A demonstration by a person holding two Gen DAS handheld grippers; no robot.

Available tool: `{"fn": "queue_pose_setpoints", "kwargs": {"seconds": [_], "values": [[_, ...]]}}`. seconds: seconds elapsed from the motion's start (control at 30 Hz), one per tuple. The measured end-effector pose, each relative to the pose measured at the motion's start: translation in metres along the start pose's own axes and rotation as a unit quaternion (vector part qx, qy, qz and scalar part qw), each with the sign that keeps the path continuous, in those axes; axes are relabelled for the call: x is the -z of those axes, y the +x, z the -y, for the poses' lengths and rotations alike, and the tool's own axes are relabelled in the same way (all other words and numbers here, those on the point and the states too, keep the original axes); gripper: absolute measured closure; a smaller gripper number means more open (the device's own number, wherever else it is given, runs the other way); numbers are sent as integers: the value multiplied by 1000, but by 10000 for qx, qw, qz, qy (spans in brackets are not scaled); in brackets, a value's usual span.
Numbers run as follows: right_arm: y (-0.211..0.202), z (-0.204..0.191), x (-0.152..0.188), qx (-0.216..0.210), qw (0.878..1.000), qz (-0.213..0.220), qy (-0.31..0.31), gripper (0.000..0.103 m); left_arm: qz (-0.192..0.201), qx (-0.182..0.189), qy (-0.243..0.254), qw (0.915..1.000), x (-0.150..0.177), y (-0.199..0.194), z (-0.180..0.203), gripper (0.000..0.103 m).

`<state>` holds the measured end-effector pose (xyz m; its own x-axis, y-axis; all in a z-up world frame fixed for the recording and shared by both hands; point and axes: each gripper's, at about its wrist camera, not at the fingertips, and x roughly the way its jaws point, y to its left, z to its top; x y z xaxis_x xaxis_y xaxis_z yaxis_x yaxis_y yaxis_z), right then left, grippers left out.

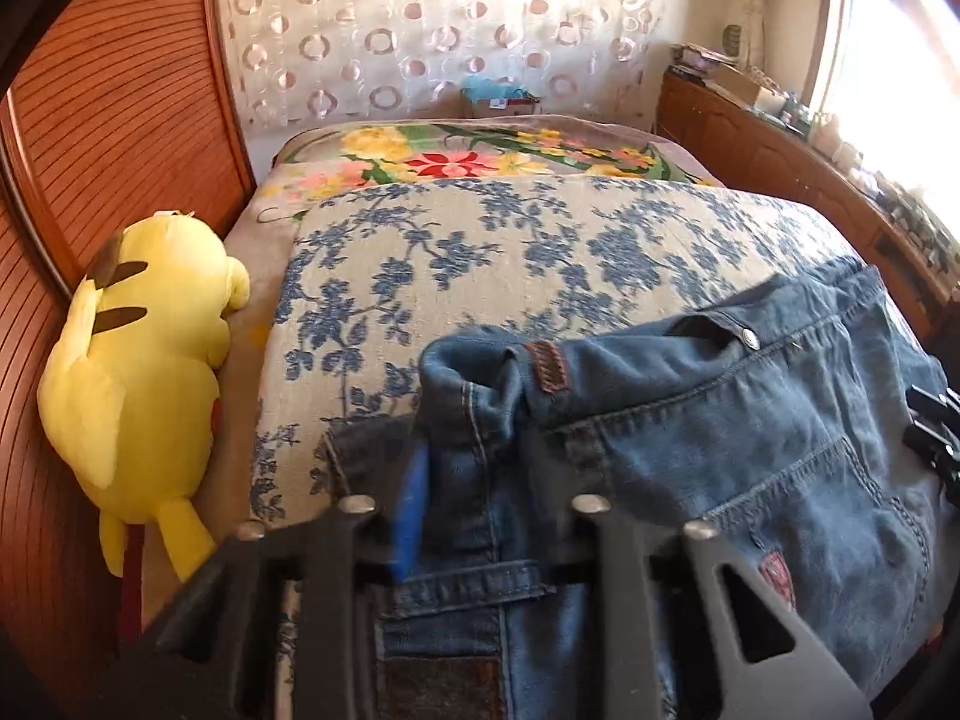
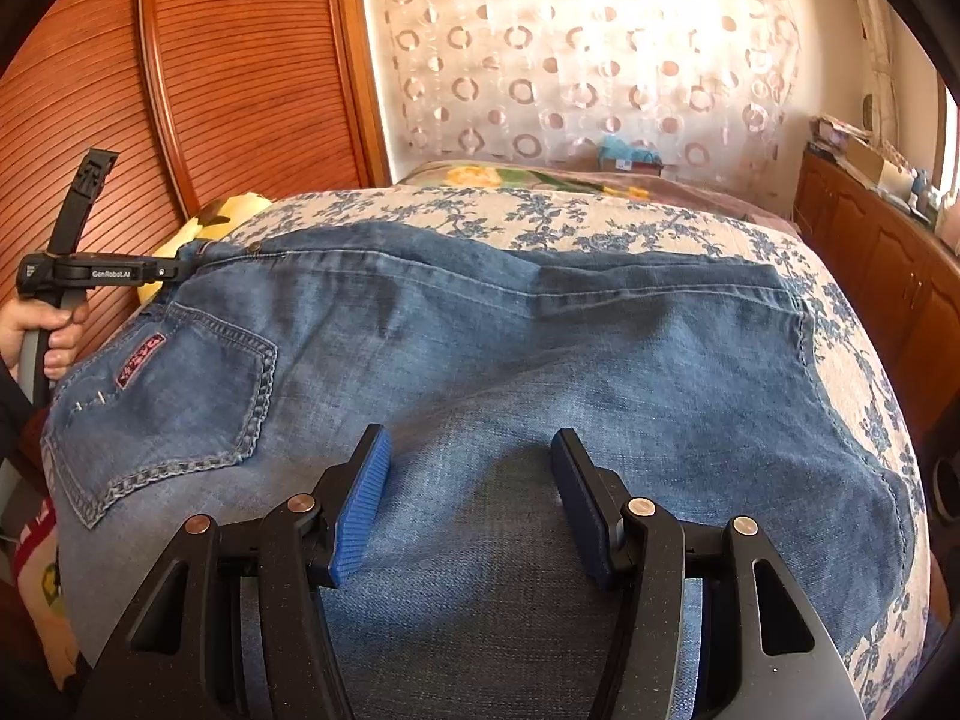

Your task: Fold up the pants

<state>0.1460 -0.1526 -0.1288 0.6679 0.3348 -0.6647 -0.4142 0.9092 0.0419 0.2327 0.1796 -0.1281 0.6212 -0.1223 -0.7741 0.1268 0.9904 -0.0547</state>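
Your left gripper (image 1: 474, 504) has its jaws closed down on the waistband edge of the faded blue denim jeans (image 2: 480, 360), with cloth bunched between the blue-ribbed pads. Check that bite is deep enough to catch both layers before you lift. Your right gripper (image 2: 471, 498) hangs with its jaws parted over the mid-leg denim, holding nothing. The jeans lie spread across the blue-flowered cream bedspread (image 1: 480, 240), back pocket (image 2: 174, 414) facing up. Pinch the far side with the right, then raise both ends together, level, so the fold falls straight. Steer clear of the yellow plush toy (image 1: 138, 372) beside the bed.
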Motion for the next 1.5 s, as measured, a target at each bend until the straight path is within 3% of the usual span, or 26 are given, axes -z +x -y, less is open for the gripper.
{"fn": "queue_pose_setpoints", "kwargs": {"seconds": [0.13, 0.27, 0.37, 0.67, 0.8, 0.9, 1.0, 1.5], "values": [[0, 0, 1, -8, 10000, 16, -1, 46, 257, -105, 38, 9996, 5, -22, 7, 96], [-1, -1, 1, -5, 10000, 37, -3, 46, 750, -308, -183, 9965, 5, -63, 7, 97], [-2, -1, 2, -8, 10000, 59, 11, 46, 887, -442, -315, 9946, 3, -80, 0, 96], [-2, 0, 2, -31, 9999, 104, 41, 46, 871, -752, -231, 9931, -1, -78, -1, 83], [-1, 0, 1, -34, 10000, 86, 34, 46, 1103, -508, -174, 9924, -1, -91, 7, 64], [-1, 1, 1, -28, 10000, 83, 41, 46, 1274, -318, -49, 9913, -3, -101, 22, 59], [-1, 2, 1, -19, 10000, 81, 51, 46, 1296, -82, 96, 9915, -4, -104, 41, 39], [-1, 0, 3, -11, 9999, 104, 44, 46, 1000, 409, 695, 9917, 25, -58, 147, 37]]}}
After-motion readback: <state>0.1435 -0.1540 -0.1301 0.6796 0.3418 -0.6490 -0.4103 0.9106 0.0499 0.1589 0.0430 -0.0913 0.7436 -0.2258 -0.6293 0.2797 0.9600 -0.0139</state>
